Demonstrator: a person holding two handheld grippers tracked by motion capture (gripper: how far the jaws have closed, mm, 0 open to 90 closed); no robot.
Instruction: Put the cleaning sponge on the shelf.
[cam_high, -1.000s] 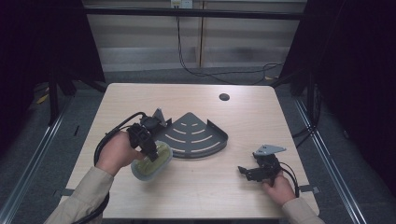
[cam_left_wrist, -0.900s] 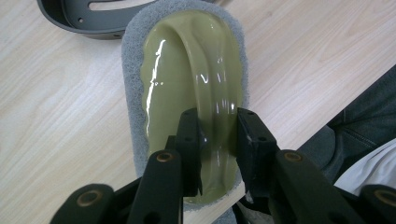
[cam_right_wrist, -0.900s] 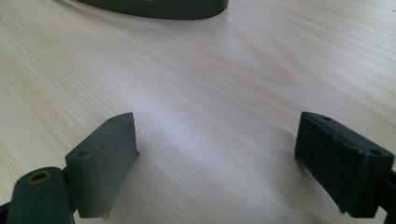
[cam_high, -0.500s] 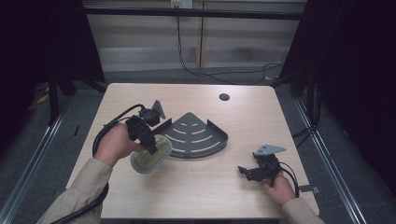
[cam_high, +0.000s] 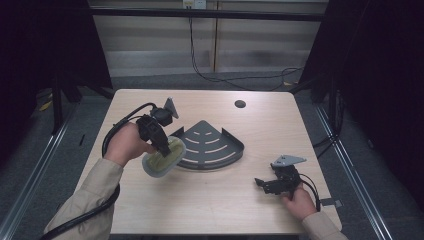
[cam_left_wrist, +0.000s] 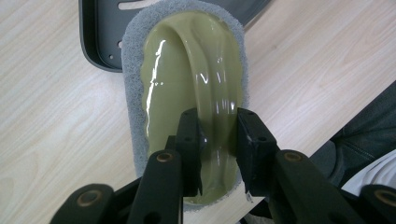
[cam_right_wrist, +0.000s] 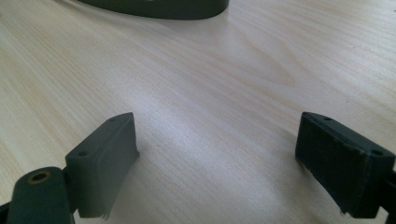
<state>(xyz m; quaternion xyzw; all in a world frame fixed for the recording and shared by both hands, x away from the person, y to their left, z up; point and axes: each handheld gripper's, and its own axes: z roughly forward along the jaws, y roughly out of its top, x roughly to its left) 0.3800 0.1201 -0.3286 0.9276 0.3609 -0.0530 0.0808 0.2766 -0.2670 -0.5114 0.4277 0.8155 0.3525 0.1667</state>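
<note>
I count one scrubber, one rack, two grippers on the table.

Left gripper: fingers clamped on the scrubber's raised olive handle ridge, one either side, gap only as wide as the ridge. I see that clearly in the left gripper view. The scrubber is an oval olive plastic top with a grey abrasive pad as its rim. It's held tilted, just beside the rack's left edge; in the left gripper view its far end overlaps the rack corner. I can't tell whether it's touching the rack or the table.

Rack: dark grey, fan-shaped corner shelf with curved slots and a low wall, lying flat near table centre. I see nothing in it.

Right gripper: near the table's front edge, right of the rack and well apart from it, held in the person's right hand. Its fingers are spread wide with nothing but bare wood between them, and sit low over the table. The rack's curved wall shows at the top of the right gripper view.

One small dark round spot on the table beyond the rack, toward the far edge.
</note>
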